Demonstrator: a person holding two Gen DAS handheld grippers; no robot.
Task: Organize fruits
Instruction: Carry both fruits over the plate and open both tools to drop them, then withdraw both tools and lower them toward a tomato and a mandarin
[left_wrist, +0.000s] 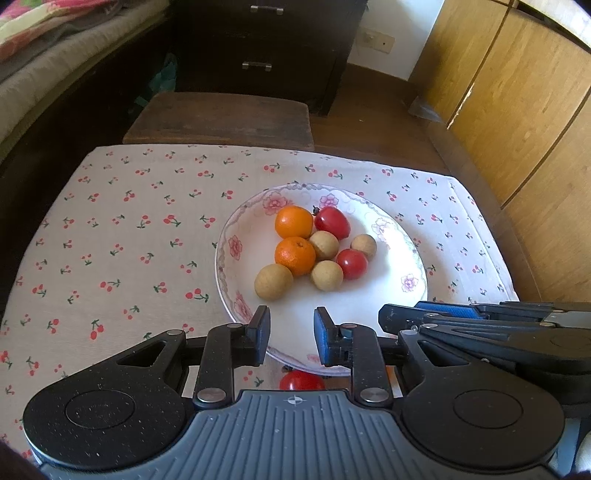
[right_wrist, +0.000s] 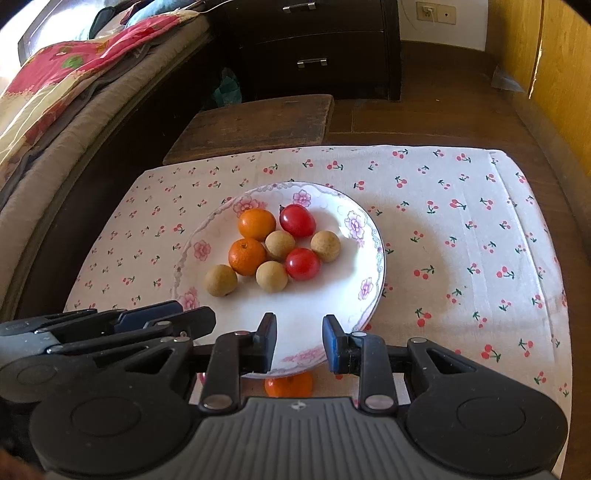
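Plate sits mid tablecloth, and I'm reading everything off it. On the plate, packed toward its far half: 2 oranges touching each other, 2 tomatoes and 4 round brown fruits, one of them off to the plate's left side, touching the nearer orange.

My L gripper hangs over the plate's near rim, clenched down w/ nothing in it, only a narrow gap between the pads. My R gripper is over the same near rim, just beside the L one, also clenched & empty.

Off the plate, just at its near edge on the cloth: a 3rd tomato under the L gripper and a 3rd orange under the R one, both half hidden by the gripper bodies.

Beyond the plate's far side is a wood stool.
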